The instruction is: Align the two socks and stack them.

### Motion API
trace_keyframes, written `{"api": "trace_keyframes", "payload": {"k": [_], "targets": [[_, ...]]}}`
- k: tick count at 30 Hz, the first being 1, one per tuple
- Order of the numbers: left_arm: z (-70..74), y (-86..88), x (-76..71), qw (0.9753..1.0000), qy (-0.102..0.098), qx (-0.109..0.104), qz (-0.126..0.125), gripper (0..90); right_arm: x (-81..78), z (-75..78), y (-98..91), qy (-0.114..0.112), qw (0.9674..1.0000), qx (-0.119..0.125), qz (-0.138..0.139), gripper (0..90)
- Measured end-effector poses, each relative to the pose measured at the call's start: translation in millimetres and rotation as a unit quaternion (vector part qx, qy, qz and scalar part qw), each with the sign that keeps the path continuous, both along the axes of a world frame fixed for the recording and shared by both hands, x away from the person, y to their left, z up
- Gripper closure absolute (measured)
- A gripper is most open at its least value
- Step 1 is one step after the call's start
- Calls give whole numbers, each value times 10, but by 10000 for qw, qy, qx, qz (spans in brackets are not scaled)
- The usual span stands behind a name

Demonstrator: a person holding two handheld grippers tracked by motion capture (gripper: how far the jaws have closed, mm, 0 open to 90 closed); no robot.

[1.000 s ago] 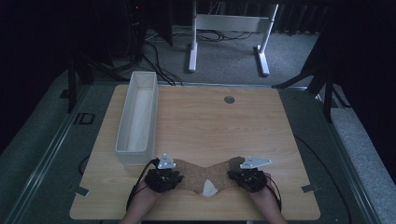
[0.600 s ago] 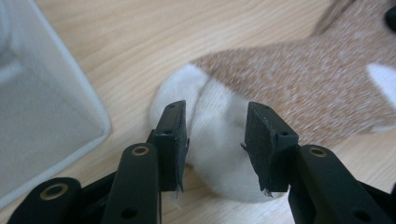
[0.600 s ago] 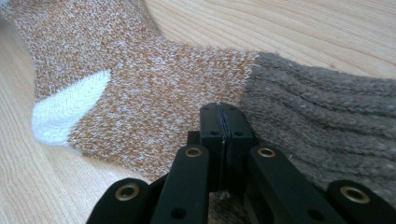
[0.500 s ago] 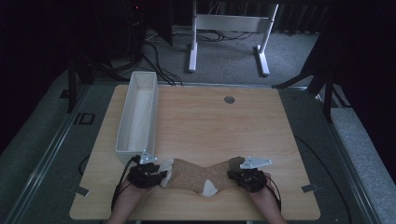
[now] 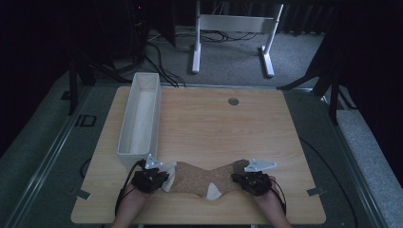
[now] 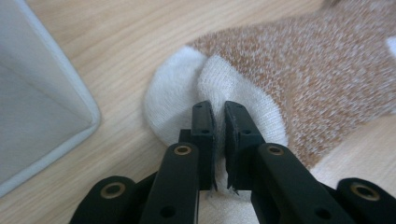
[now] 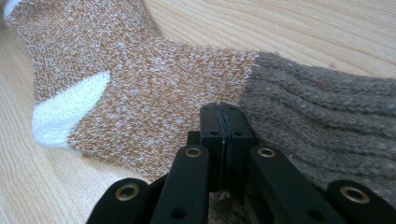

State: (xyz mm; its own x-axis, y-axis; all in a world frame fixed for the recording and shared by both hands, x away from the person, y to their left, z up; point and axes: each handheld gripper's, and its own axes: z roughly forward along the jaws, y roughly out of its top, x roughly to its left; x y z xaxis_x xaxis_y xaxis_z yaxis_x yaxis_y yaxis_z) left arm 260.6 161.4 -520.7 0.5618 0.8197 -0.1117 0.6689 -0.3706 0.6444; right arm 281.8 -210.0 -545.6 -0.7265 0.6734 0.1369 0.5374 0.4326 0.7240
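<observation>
A brown-speckled sock with a white toe, a white heel patch and a grey-brown ribbed cuff lies flat near the table's front edge. My left gripper is at its left end. In the left gripper view that gripper has just been closing, and it pinches a raised fold of the white toe. My right gripper is at the sock's right end. In the right gripper view its jaws are shut on the sock where the speckled knit meets the cuff.
A long white bin stands along the table's left side, its near corner just left of the left gripper. A small round grommet sits at the table's far edge. Bare wood stretches beyond the sock.
My left gripper has slid left along the sock to its toe and its jaws have closed on the white fabric. The right gripper has stayed put.
</observation>
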Motion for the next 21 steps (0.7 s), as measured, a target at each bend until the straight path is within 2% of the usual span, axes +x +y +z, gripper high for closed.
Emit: {"api": "trace_keyframes", "payload": {"k": [3,5,8,11,14,16,18,21], "targets": [[114,46,1,9997,-143,-193,59,843,2,-1,-4,14,10000,10,3,889],[184,48,17,9994,-259,-193,121,843,5,-1,-4,21,10000,14,4,889],[242,26,73,9992,-335,-68,186,843,5,0,-2,11,10000,3,11,890],[229,12,142,9994,-264,1,227,843,3,0,-4,22,10000,10,3,890],[140,10,199,9996,-69,112,254,842,4,-1,-5,22,10000,12,6,889],[63,23,221,9995,40,103,287,841,5,-1,-6,26,10000,18,8,890],[-11,48,242,9993,181,4,337,840,6,-3,-7,18,10000,19,13,890],[-83,69,263,9989,267,-51,390,839,6,-2,-5,16,10000,16,15,890]]}}
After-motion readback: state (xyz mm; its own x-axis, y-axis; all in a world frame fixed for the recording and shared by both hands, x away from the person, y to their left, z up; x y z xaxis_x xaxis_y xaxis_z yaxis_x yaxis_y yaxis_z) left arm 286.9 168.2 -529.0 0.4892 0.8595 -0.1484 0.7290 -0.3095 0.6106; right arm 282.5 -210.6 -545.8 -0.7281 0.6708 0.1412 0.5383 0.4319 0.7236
